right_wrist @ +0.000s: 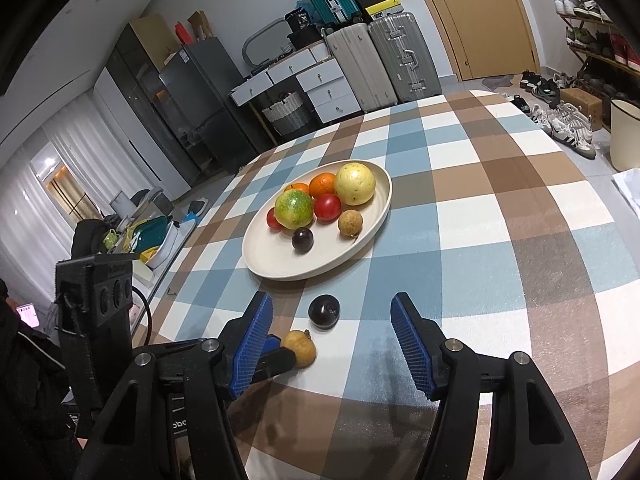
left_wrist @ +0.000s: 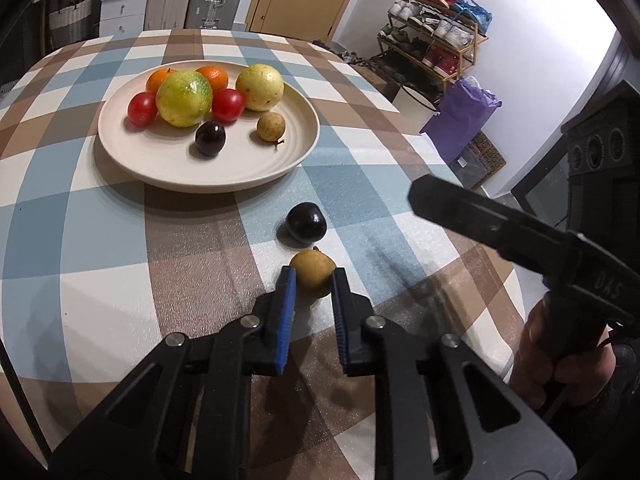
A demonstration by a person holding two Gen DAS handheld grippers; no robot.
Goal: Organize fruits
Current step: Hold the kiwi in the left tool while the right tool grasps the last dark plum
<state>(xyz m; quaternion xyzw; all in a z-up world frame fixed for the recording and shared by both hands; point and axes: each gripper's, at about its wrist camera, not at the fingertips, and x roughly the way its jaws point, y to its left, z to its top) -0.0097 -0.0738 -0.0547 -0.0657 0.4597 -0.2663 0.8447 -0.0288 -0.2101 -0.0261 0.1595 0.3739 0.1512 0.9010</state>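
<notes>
We see the left gripper [left_wrist: 313, 280] narrowed about a tan longan [left_wrist: 313, 278] on the table, its blue pads [left_wrist: 287, 300] flanking the fruit on either side; whether they press it we cannot tell. The right gripper [right_wrist: 332, 332] stands wide, its jaws holding nothing, with a dark plum [right_wrist: 324, 311] lying on the cloth between and just beyond its tips. In the left wrist view this plum [left_wrist: 306, 224] rests just past the longan, apart from the plate [left_wrist: 224, 168].

The surface is a table under a checked cloth [left_wrist: 100, 240] of blue, brown and white squares. Around it we see a wooden door [right_wrist: 476, 20], two upright suitcases [right_wrist: 400, 56], a white drawer unit [right_wrist: 332, 88], a dark refrigerator [right_wrist: 200, 96] and a shoe rack [left_wrist: 436, 36].

The cream plate holds seven fruits: two oranges [left_wrist: 214, 77], two red tomatoes [left_wrist: 228, 105], one green-yellow fruit [left_wrist: 184, 98], one pale yellow fruit [left_wrist: 260, 87], a second dark plum [left_wrist: 210, 138] and a second longan [left_wrist: 271, 127], which makes eight on recount. Two fruits lie off the plate.
</notes>
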